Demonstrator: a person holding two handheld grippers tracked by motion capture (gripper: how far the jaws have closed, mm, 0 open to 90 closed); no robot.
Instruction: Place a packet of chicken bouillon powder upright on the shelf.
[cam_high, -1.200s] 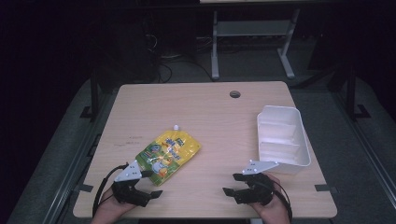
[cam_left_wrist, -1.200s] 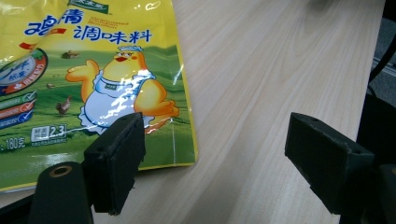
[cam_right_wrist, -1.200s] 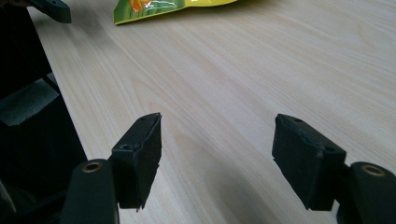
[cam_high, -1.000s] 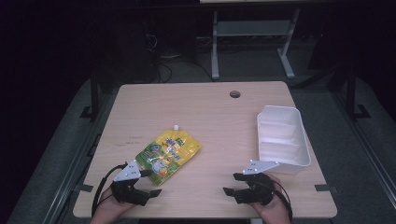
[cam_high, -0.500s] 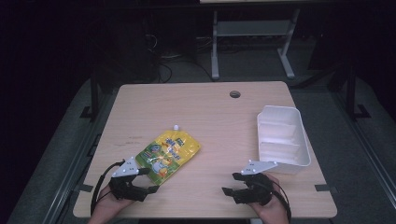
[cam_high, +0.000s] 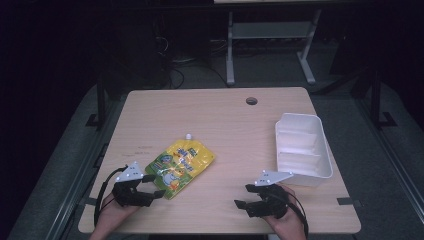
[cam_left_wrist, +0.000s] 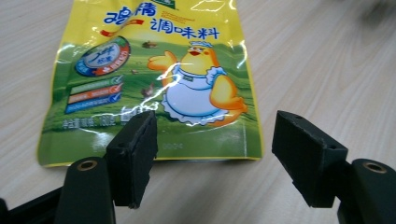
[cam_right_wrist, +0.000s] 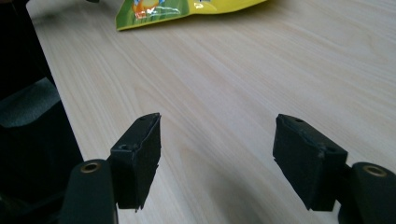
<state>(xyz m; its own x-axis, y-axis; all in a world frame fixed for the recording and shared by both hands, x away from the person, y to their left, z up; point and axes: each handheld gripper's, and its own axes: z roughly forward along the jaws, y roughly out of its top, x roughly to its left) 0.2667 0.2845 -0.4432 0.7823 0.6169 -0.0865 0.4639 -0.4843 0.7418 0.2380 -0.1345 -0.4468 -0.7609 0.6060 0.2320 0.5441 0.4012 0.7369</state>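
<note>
A yellow and green spouted pouch (cam_high: 181, 166) with a cartoon chicken lies flat on the wooden table (cam_high: 225, 125), left of the middle. My left gripper (cam_high: 156, 186) is open at the pouch's near bottom corner. In the left gripper view the pouch (cam_left_wrist: 154, 79) lies just ahead of the left gripper (cam_left_wrist: 215, 158), and its bottom edge reaches between the spread jaws. My right gripper (cam_high: 242, 196) rests open near the front edge, right of the middle, with bare table between its jaws. In the right gripper view the right gripper (cam_right_wrist: 217, 158) points towards the far-off pouch (cam_right_wrist: 187, 9).
A white rectangular tray (cam_high: 300, 118) stands at the table's right side, just beyond my right hand. A round cable hole (cam_high: 251, 101) sits near the far edge. A metal stand (cam_high: 270, 35) is on the floor behind the table.
My left gripper has shifted a little to the right, closer to the pouch's bottom corner. The right gripper has barely moved.
</note>
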